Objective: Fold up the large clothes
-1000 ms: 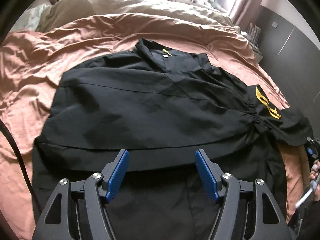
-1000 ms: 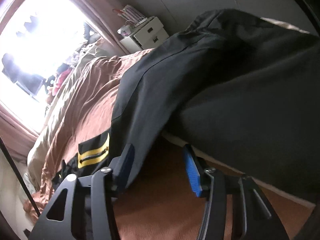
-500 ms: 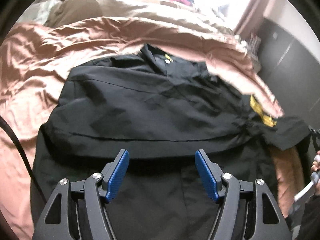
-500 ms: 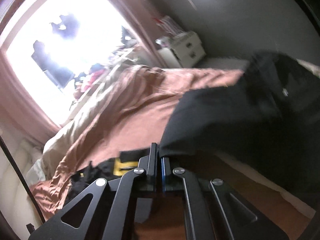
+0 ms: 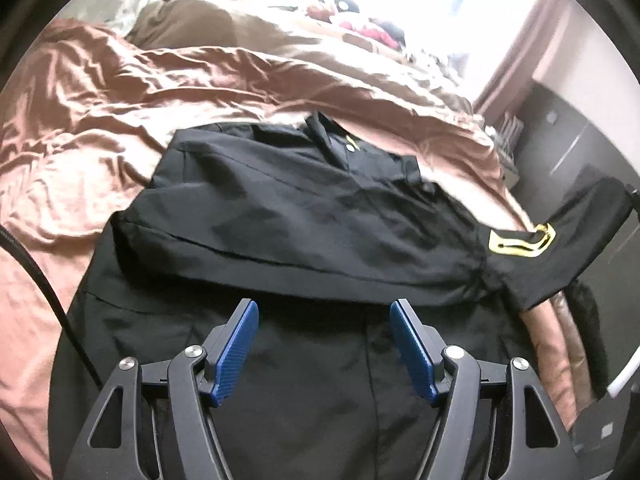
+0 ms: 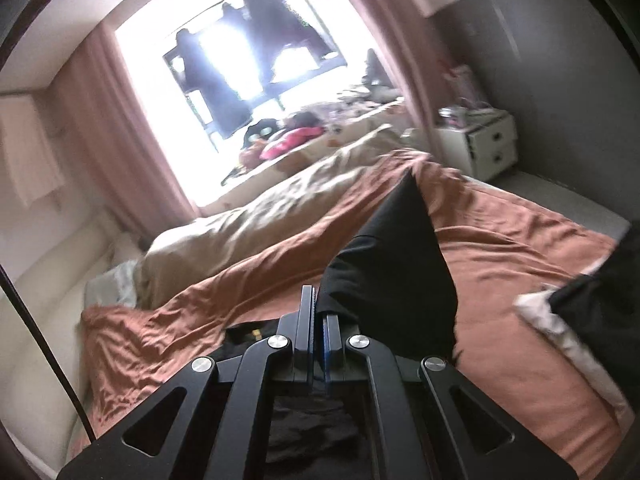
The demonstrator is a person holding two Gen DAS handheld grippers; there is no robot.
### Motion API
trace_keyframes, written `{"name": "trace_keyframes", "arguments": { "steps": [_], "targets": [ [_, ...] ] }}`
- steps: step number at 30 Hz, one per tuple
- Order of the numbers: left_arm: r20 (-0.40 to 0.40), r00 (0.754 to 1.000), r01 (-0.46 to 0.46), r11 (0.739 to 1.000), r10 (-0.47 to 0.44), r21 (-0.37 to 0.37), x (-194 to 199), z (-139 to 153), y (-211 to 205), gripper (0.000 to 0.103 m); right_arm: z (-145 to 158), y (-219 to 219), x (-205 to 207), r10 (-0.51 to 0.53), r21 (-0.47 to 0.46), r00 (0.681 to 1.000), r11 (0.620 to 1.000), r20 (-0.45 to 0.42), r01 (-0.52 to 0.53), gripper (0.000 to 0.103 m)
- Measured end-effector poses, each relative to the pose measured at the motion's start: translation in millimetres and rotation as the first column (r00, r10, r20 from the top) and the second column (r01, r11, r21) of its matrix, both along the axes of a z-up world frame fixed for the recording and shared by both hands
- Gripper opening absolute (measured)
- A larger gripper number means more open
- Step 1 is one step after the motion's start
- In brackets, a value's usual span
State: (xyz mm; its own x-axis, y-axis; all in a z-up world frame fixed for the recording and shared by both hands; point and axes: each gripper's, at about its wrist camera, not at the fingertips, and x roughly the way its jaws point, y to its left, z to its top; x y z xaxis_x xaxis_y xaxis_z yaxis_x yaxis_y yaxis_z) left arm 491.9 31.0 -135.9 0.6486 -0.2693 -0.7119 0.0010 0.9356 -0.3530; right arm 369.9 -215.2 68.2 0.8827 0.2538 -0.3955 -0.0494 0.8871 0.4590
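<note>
A large black shirt (image 5: 296, 224) with a collar lies spread on the brown bedcover, its upper part folded down over its lower part. Its right sleeve (image 5: 560, 240), with a yellow emblem, is lifted off the bed at the right. My left gripper (image 5: 324, 344) is open and empty, just above the shirt's lower part. My right gripper (image 6: 319, 320) is shut on the black sleeve (image 6: 392, 276) and holds it up above the bed.
The brown bedcover (image 5: 120, 112) is rumpled, with a beige duvet (image 6: 280, 208) behind it by the bright window. A white nightstand (image 6: 480, 140) stands at the far right by a grey wall. A black cable (image 5: 36, 280) runs along the left.
My right gripper closed on the shirt's right sleeve and lifted it off the bed. The left gripper stayed open over the shirt's lower part, tilting up slightly.
</note>
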Motion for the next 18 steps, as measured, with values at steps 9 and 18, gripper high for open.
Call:
{"name": "trace_keyframes", "arguments": {
  "steps": [9,18],
  "targets": [
    [0.013,0.998,-0.054,0.994,0.055,-0.092,-5.4,3.9,33.4,0.07,-11.8,48.6,50.3,0.111,-0.03,0.994,0.993,-0.025,-0.111,0.0],
    [0.017,0.992,-0.117,0.979,0.121,-0.166,-12.7,6.3,73.7,0.07,-58.4,103.6,125.3,0.246,0.01,0.962,0.969,-0.117,-0.246,0.0]
  ]
}}
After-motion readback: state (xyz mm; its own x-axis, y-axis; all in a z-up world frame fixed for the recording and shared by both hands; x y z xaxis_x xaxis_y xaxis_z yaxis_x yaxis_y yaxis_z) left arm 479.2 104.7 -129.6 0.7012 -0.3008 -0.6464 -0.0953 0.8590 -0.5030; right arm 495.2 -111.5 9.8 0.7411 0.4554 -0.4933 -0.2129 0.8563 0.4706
